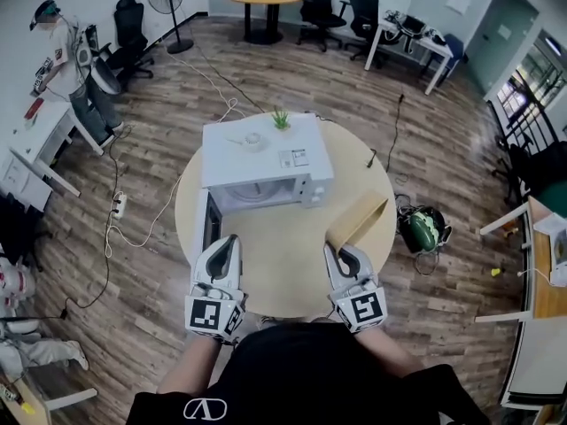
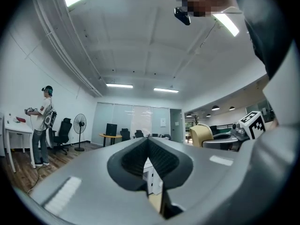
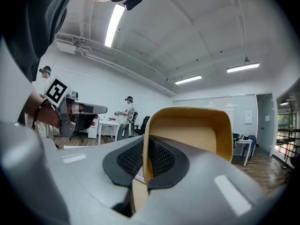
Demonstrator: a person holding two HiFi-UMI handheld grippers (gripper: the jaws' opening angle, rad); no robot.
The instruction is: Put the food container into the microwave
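Note:
A white microwave [image 1: 266, 153] stands at the back of the round table [image 1: 283, 277], its door [image 1: 205, 228] swung open to the left. The tan paper food container [image 1: 359, 220] is tilted over the table's right side. My right gripper [image 1: 341, 257] is shut on its near rim. In the right gripper view the container [image 3: 192, 132] rises past the shut jaws of that gripper [image 3: 145, 146], its wall pinched between the pads. My left gripper [image 1: 229, 244] is shut on nothing by the open door; its jaws meet in the left gripper view [image 2: 148, 143].
A small green plant [image 1: 281, 119] and a little dish [image 1: 253, 140] sit on top of the microwave. A power strip [image 1: 118, 204] and cables lie on the floor to the left. A person [image 1: 66, 60] stands at a desk far left. A green bag [image 1: 423, 228] lies right of the table.

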